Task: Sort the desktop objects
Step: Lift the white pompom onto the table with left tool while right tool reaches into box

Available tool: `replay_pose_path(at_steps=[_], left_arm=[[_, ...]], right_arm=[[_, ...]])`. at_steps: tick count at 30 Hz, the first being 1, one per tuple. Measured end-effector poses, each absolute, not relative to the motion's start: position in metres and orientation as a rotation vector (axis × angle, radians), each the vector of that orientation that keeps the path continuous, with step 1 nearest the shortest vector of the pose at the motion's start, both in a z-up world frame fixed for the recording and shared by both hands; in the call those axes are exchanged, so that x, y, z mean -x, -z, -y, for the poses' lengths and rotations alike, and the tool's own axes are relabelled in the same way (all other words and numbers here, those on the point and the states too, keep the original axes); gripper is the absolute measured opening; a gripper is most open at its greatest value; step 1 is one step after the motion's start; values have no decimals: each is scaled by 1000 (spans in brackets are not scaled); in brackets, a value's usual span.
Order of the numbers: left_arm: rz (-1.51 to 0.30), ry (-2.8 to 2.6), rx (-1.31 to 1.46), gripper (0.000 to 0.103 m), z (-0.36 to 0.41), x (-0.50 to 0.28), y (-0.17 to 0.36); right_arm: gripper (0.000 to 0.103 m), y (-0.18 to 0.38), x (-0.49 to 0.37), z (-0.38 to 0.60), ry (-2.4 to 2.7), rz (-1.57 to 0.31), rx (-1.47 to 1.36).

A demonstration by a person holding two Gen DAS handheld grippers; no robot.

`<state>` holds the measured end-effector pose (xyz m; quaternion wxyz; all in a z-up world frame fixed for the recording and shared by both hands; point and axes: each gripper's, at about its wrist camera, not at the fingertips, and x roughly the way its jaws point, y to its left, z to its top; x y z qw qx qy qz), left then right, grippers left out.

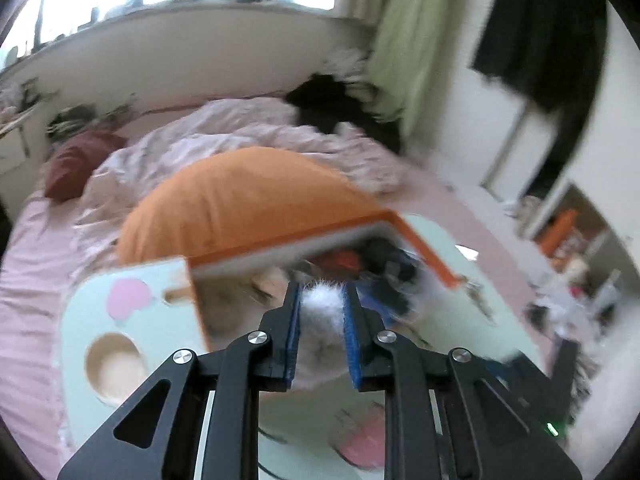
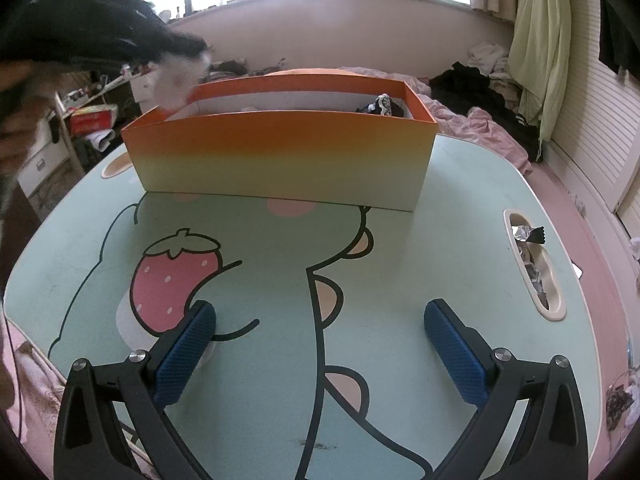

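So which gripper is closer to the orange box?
Left. The left gripper, shut on a white fluffy thing, hangs at the box, by its left end. The right gripper sits open, low over the table, well short of the box.

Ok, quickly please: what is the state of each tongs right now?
Left tongs: closed on a white fluffy object.
Right tongs: open, holding nothing, above the table.
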<state>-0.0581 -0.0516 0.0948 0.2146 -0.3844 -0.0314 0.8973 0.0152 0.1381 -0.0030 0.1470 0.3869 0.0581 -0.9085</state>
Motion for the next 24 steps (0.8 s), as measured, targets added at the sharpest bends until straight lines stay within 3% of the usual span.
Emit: replay_pose_path(at_steps=[4,6,10,13,17,21,24], left_arm=[[252,-2431,1142,26,57,31,-53],[326,-2427,1136,32,64,26,-30],[387,-2537,1062,64,67,19,-10],[460,-2527,1037,66,72,16,-6],[453,-2539,1018,68,76,15,-9],[445,-2547,1003,69,75,12,-10],[464,-2539,990,69,76,12,-11]], right_arm=[[103,-7,-14,-150,2634,-52,-1062],[97,-32,-12,-164,2668,49,-933],[64,-88,26,-177,2659,104,-875],[41,-105,81,-175,2596,67,-1002],[39,-87,137,-152,2551,-75,-1232],[44,-58,155,-137,2609,-280,-1281],[40,-43,158,-130,2610,-400,-1310]])
